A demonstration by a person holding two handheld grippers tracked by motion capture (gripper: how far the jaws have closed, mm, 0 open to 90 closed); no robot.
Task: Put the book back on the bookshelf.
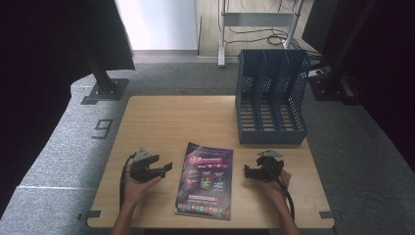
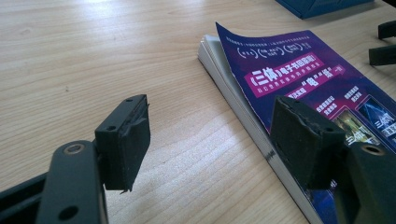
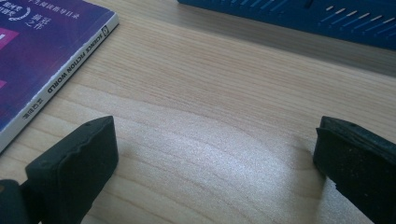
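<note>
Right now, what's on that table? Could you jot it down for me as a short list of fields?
table: light wooden top
magazine: purple cover, lying flat near the front edge, between the two grippers
file rack: blue, slotted, standing at the far right of the table
left gripper: open, nothing between the jaws, left of the magazine
right gripper: open, nothing between the jaws, right of the magazine
magazine cover: corner nearest the left gripper curls upward

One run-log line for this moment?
left gripper: open, beside magazine | right gripper: open, empty | magazine: flat on table | file rack: empty
</note>
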